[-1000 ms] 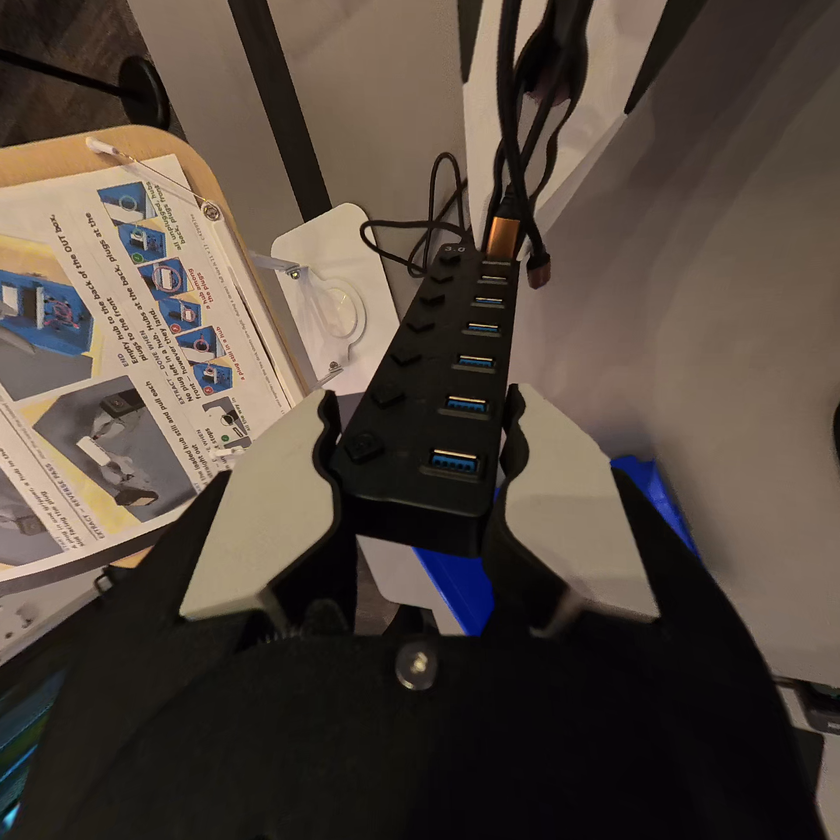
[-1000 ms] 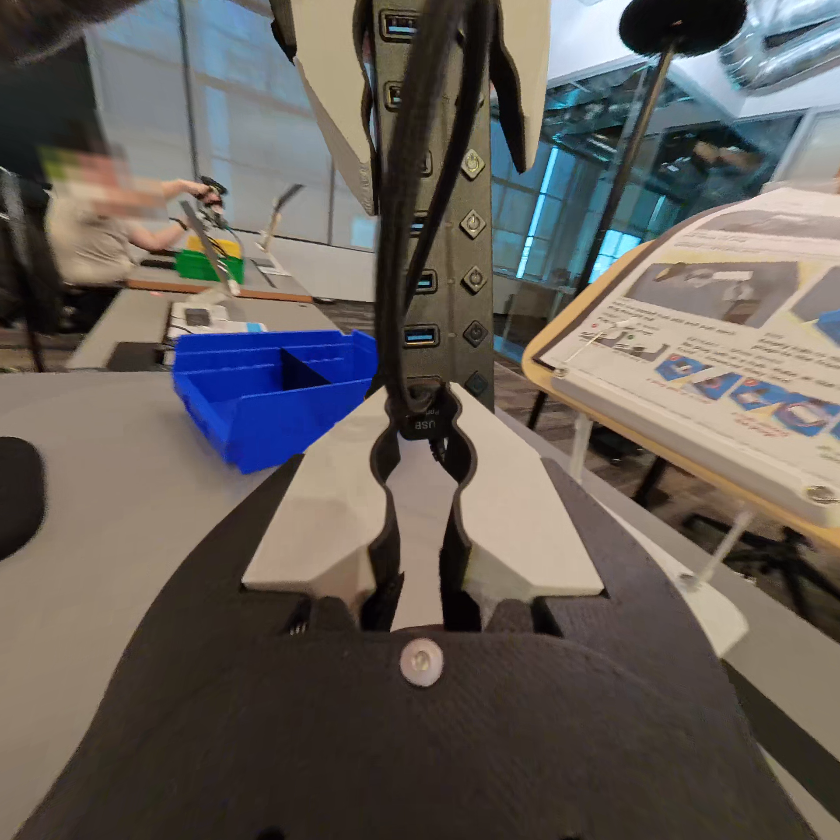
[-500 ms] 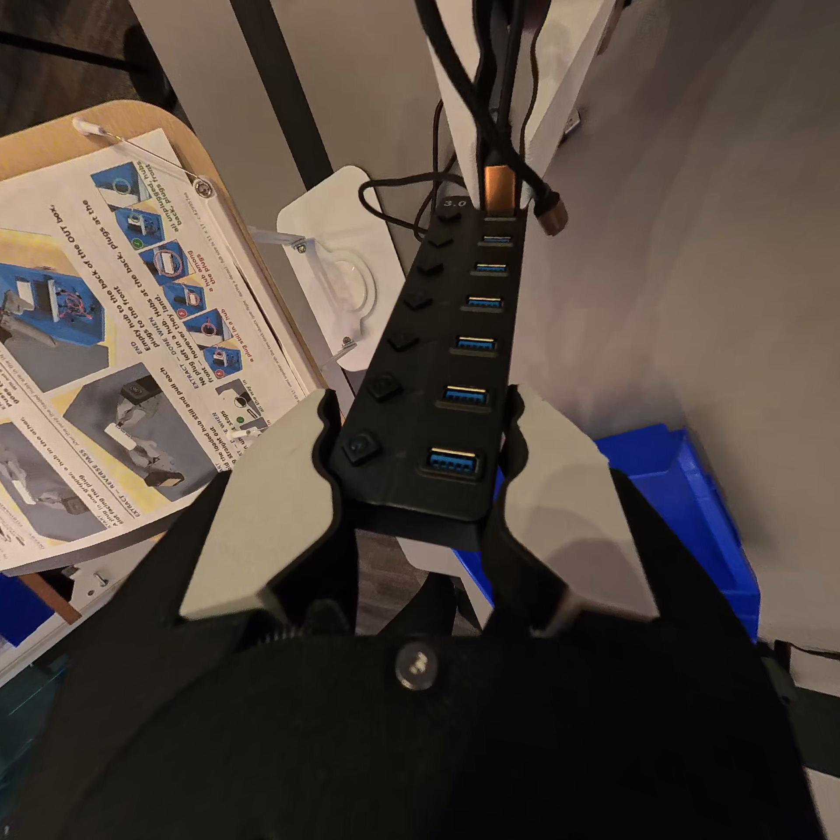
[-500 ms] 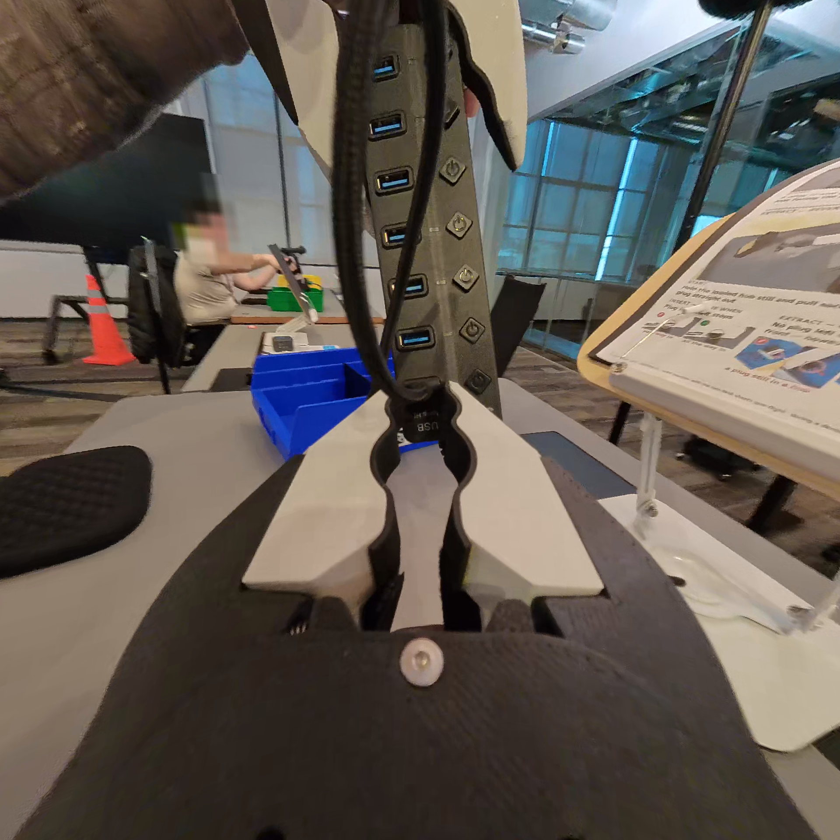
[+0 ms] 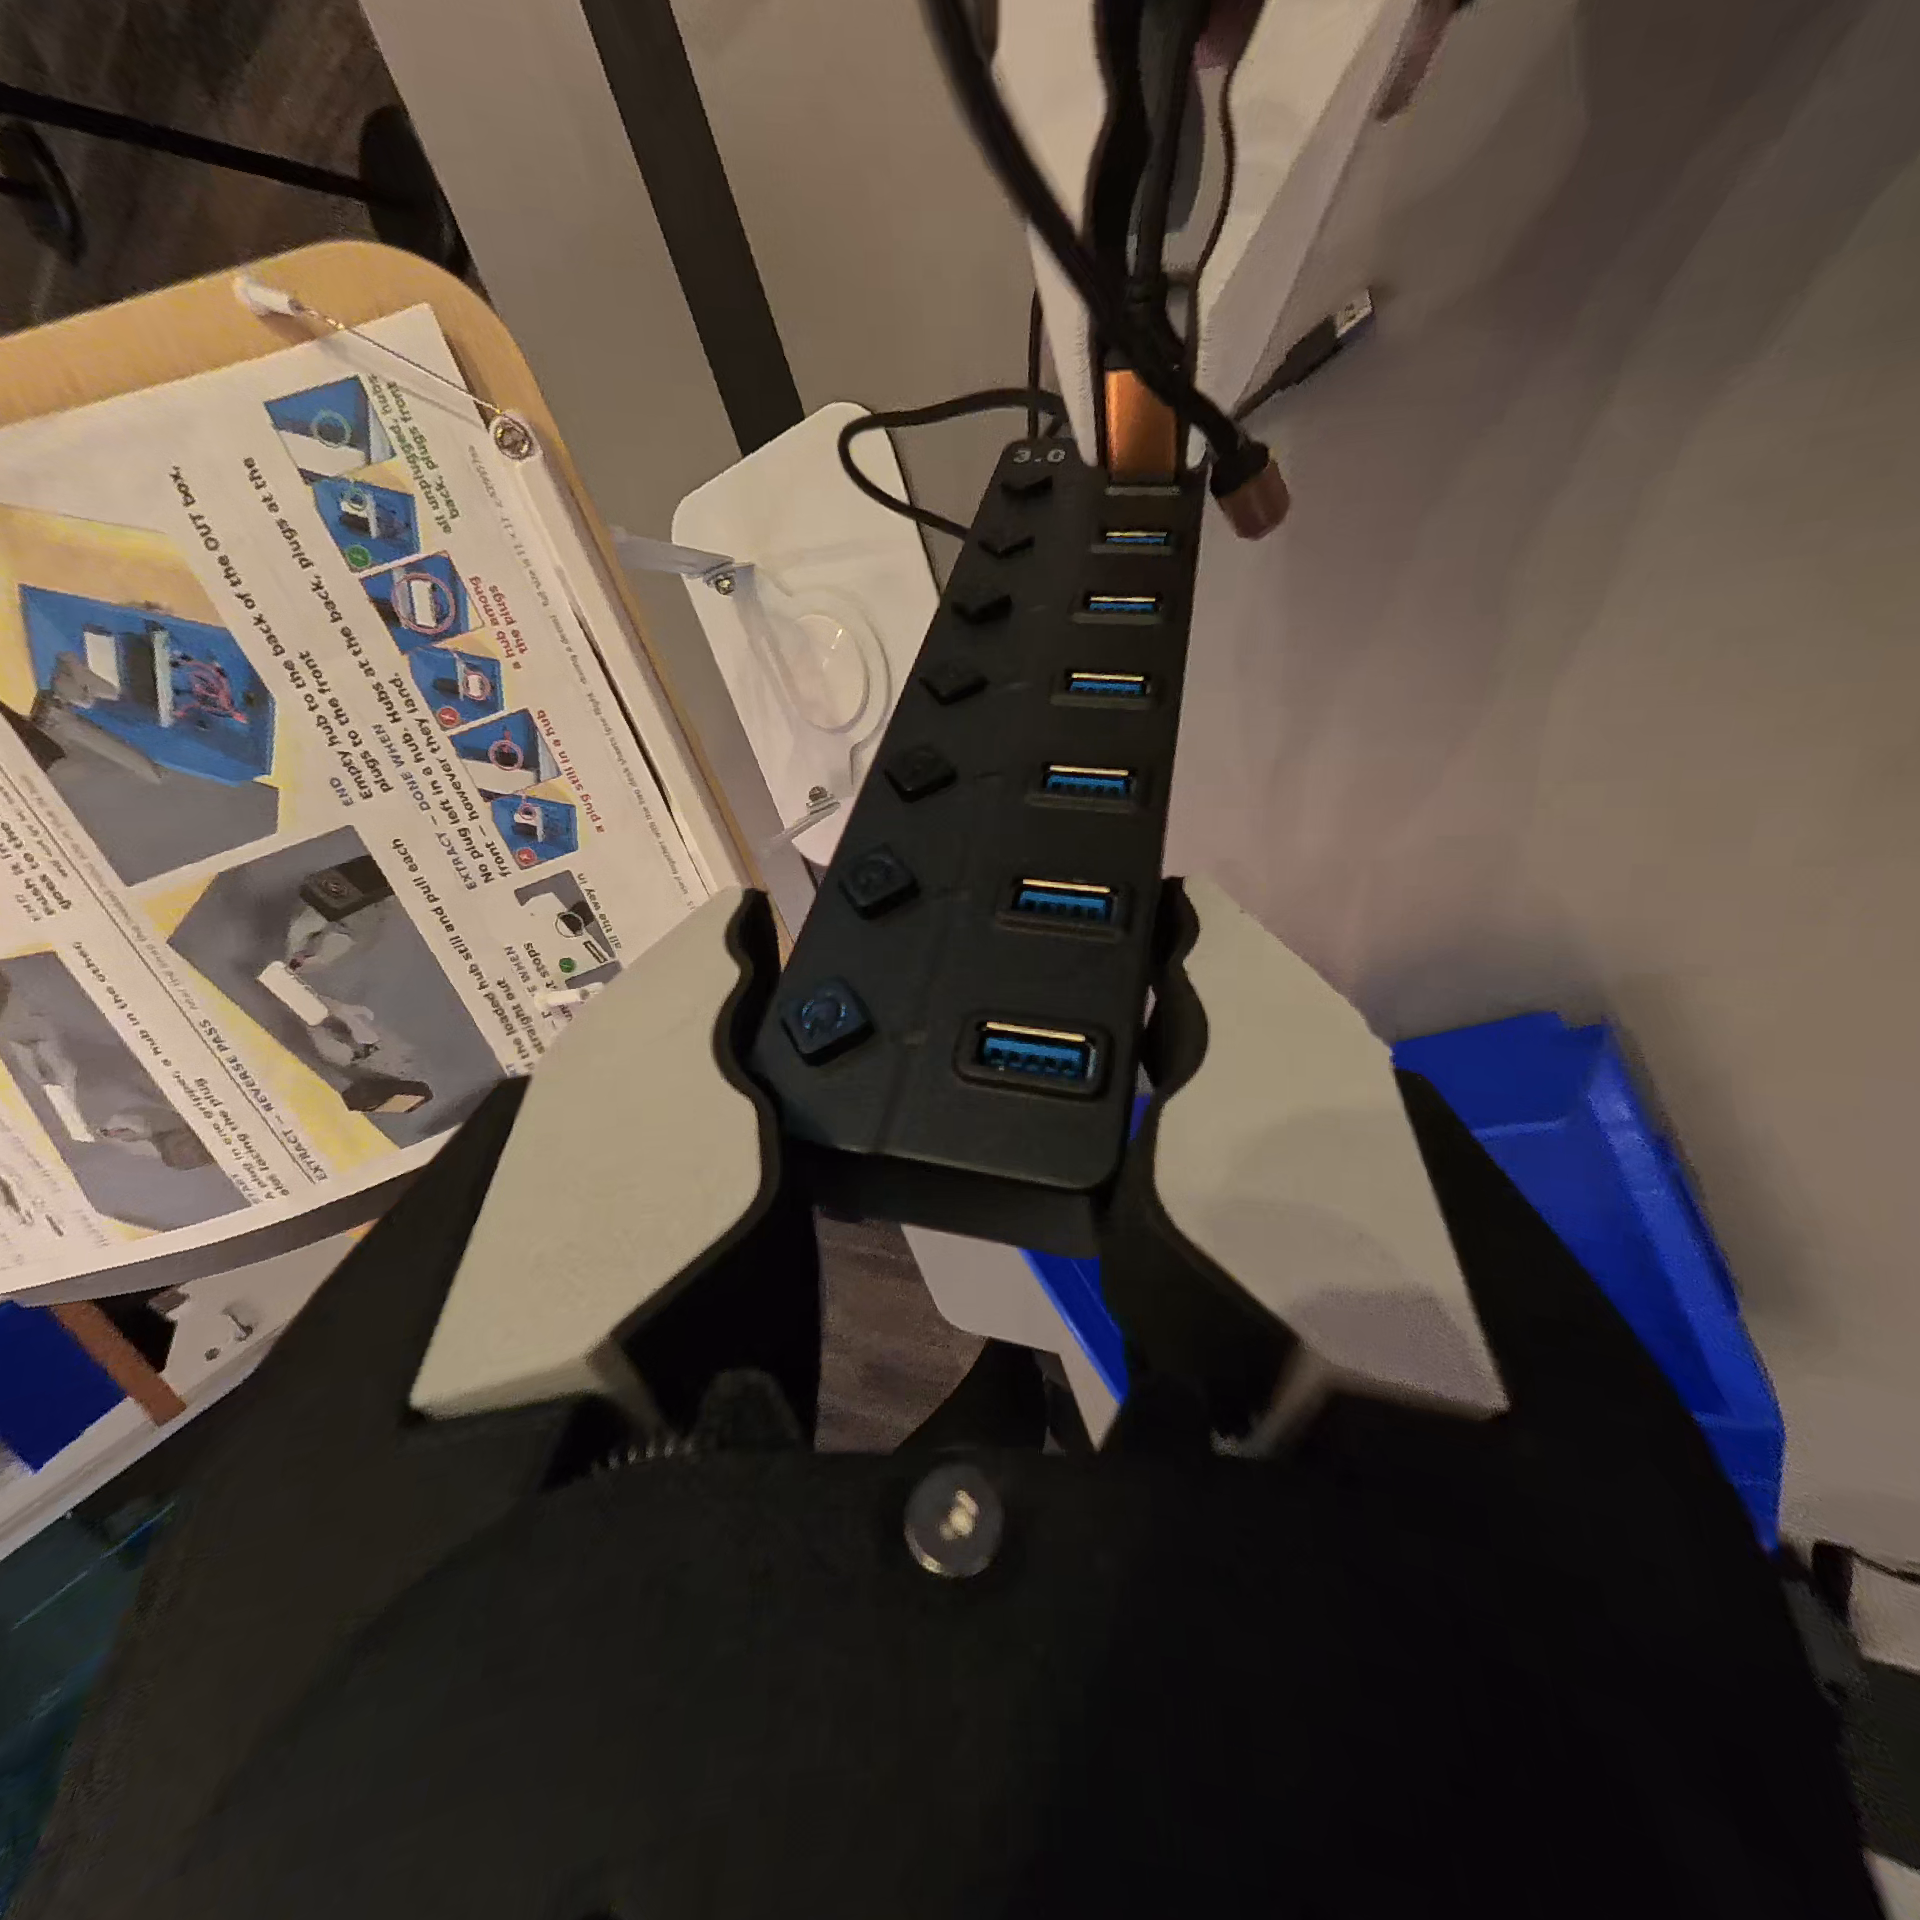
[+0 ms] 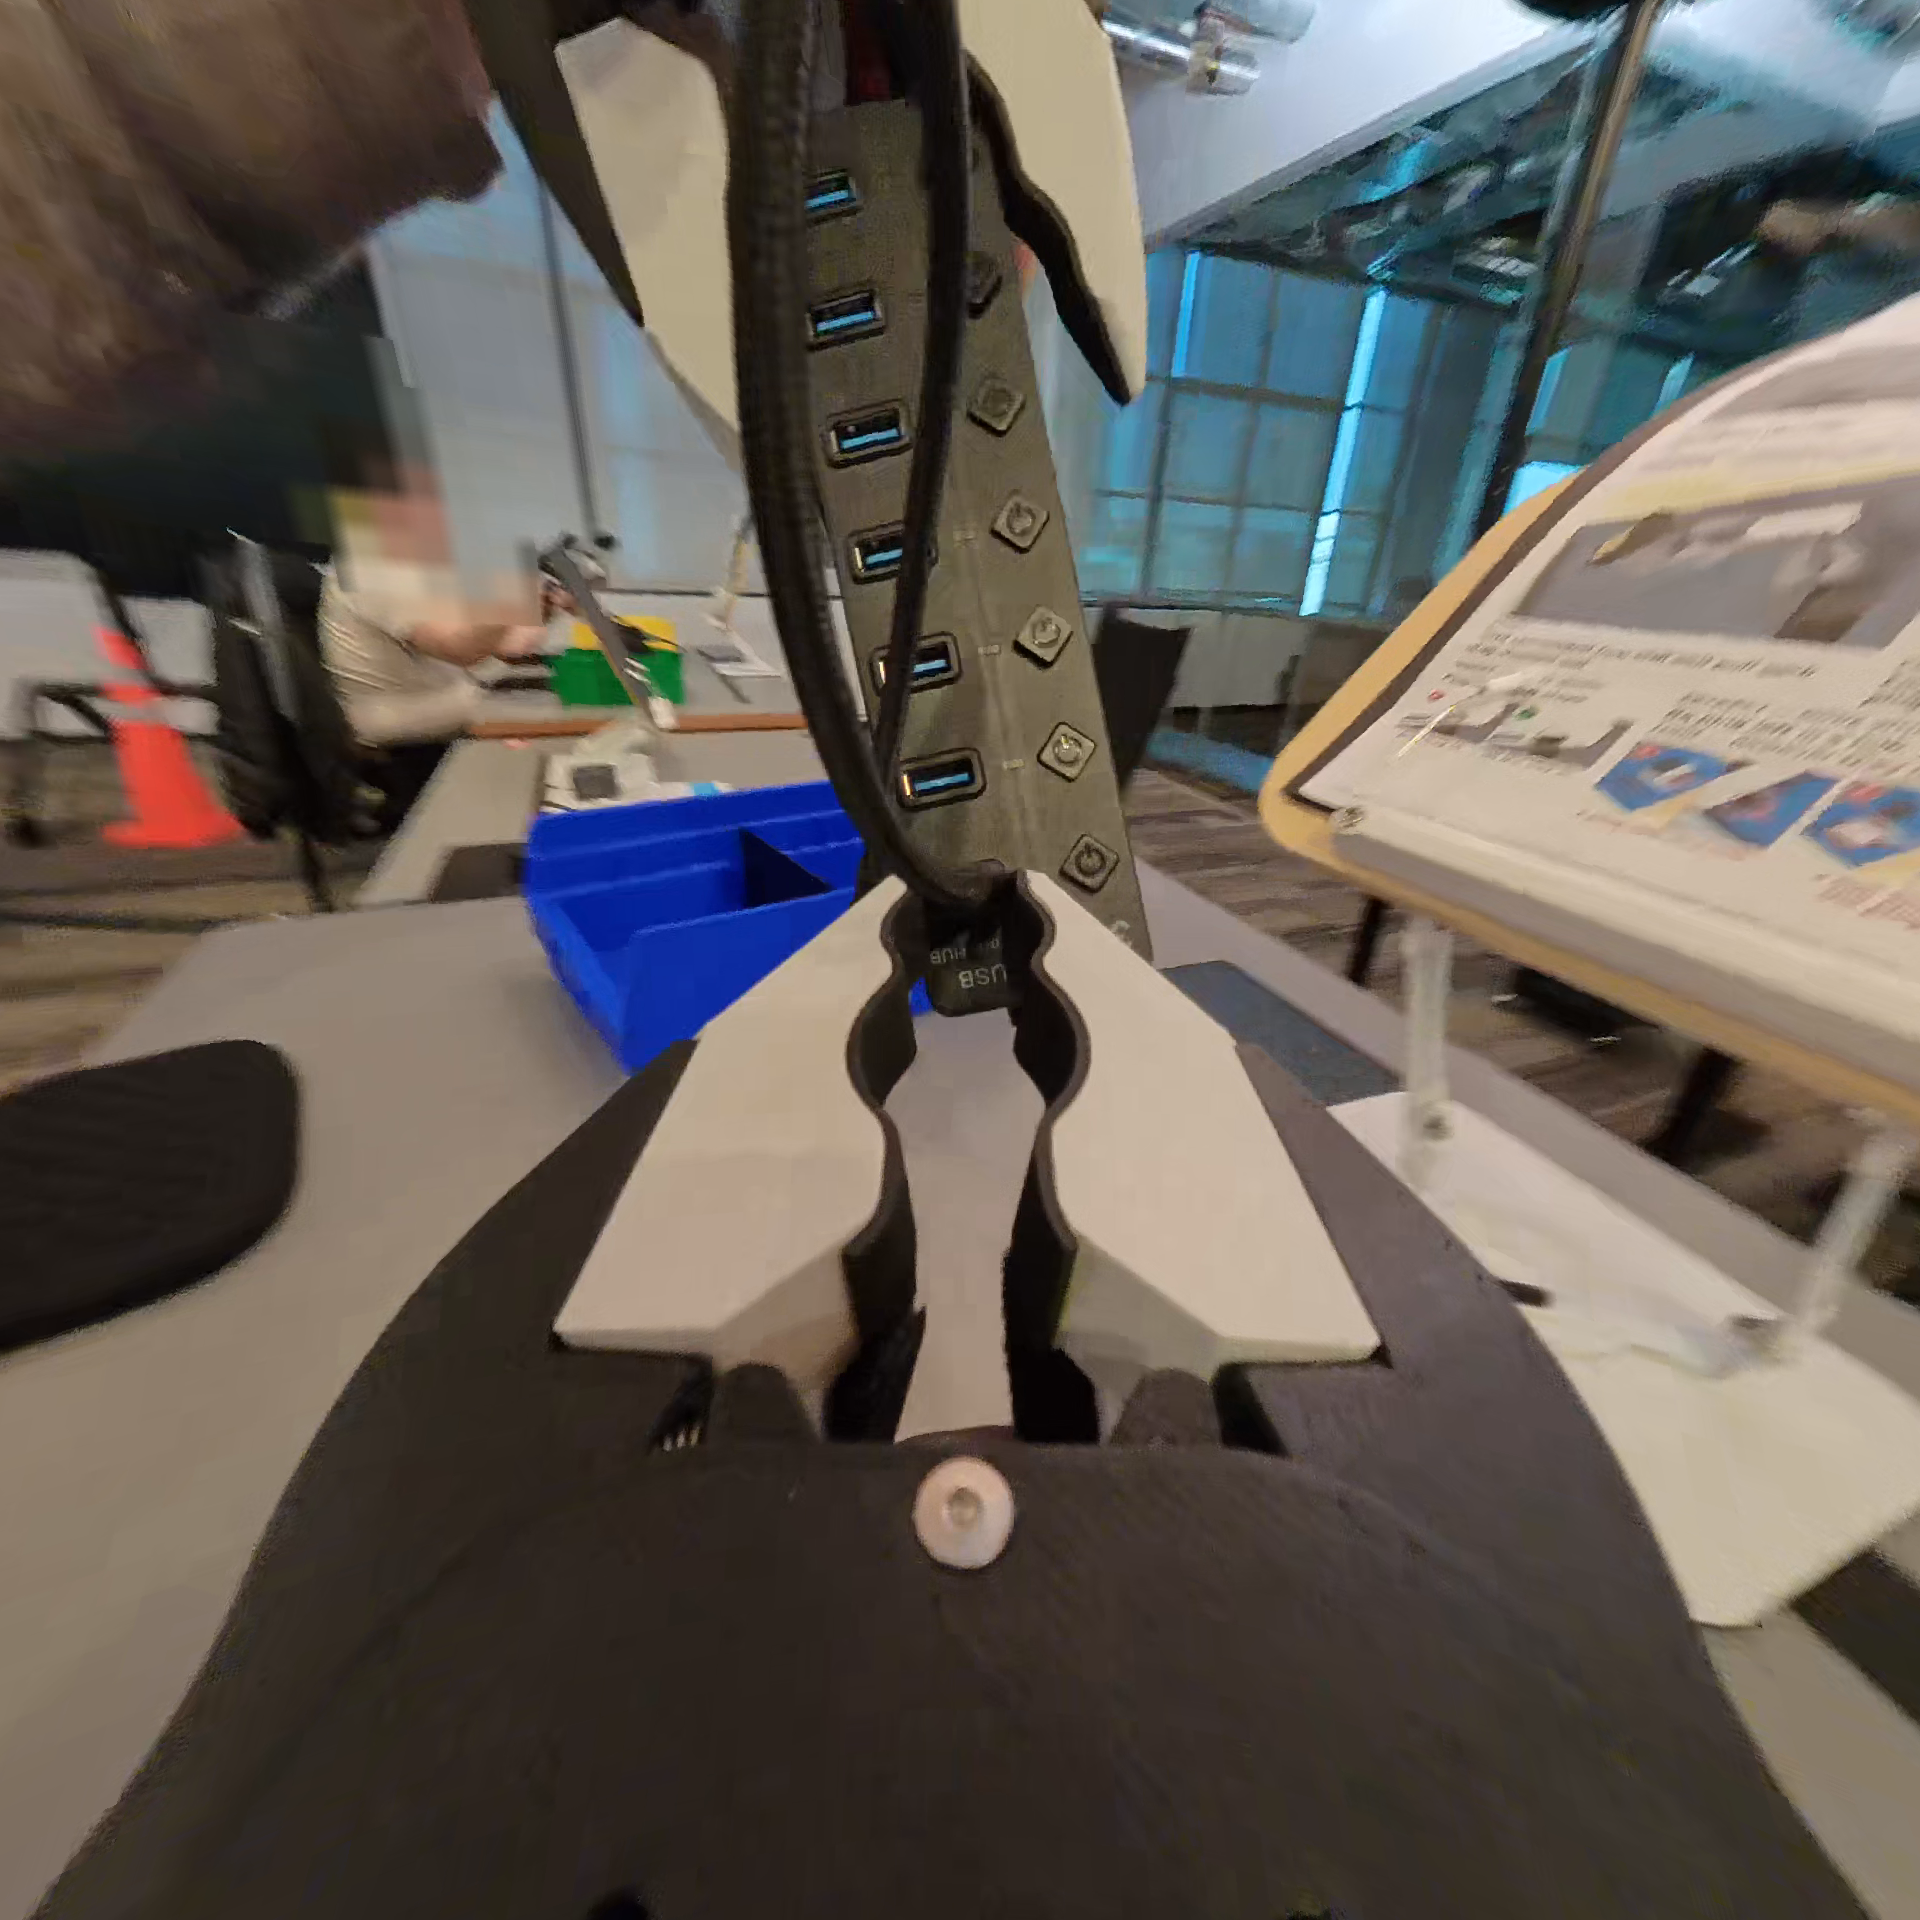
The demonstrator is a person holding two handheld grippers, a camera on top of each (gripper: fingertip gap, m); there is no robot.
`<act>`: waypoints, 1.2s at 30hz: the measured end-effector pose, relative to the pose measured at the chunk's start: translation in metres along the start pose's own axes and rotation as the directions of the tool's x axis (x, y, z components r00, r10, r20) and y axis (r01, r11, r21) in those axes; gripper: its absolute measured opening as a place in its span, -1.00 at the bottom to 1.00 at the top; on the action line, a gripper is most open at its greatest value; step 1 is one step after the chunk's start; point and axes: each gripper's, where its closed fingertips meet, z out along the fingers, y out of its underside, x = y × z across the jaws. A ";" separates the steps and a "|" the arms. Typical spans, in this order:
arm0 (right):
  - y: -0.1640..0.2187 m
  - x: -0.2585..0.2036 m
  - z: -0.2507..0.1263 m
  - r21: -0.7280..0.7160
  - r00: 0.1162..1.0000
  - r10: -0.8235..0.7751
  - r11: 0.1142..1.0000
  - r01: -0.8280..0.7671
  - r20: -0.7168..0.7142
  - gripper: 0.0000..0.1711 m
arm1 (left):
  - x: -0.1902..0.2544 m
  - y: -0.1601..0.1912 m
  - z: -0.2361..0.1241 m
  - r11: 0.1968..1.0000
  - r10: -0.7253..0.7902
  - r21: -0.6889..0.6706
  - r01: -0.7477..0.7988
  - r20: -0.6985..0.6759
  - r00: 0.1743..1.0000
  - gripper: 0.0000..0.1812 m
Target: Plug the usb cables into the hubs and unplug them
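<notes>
A: Left gripper [image 5: 961, 1023], what state?

B: Jaws closed on near end of the black USB hub [image 5: 1023, 821], one finger on each long side. Hub is held in the air, pointing away from camera. It has a row of blue ports and a row of square buttons beside them.

A: And the right gripper [image 6: 966, 945]?

B: Jaws nearly together, pinching a small black plug [image 6: 968, 961] at the fingertips, right at the far end of the hub. In left wrist view a copper-coloured plug [image 5: 1141, 431] sits in the last port there. I cannot tell if it is the same plug.

A: Cables?

B: Black cables [image 6: 800, 447] hang in a loop in front of the hub. A second copper connector [image 5: 1252, 499] hangs free just beside the hub's far corner.

A: Any writing?

B: Yes, but I do not copy it. Small white marking on the hub's far end, white letters on the black plug. An instruction sheet [image 5: 260, 748] w/ photos and text lies on a tilted wooden board, left of the hub.

A: Other things?

B: Blue bin [image 6: 665, 914] w/ dividers on the grey table [image 6: 332, 1039]. A person [image 6: 395, 665] sits at another table in the bkgd, near an orange cone [image 6: 156, 758].
</notes>
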 end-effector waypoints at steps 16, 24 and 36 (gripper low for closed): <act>-0.004 0.002 0.000 -0.046 0.967 -0.221 0.975 0.217 -0.123 -0.87 | -0.002 0.014 0.006 0.999 -0.043 -0.018 0.043 -0.010 0.999 -0.22; 0.004 -0.002 0.001 0.021 0.997 -0.008 1.000 0.006 0.071 -0.87 | 0.001 0.016 0.006 0.995 0.042 -0.089 -0.041 0.010 0.999 -0.22; -0.003 -0.006 0.001 -0.066 0.957 -0.275 0.961 0.270 -0.088 -1.00 | 0.001 0.040 0.015 0.988 -0.030 -0.154 0.028 -0.011 1.000 -0.23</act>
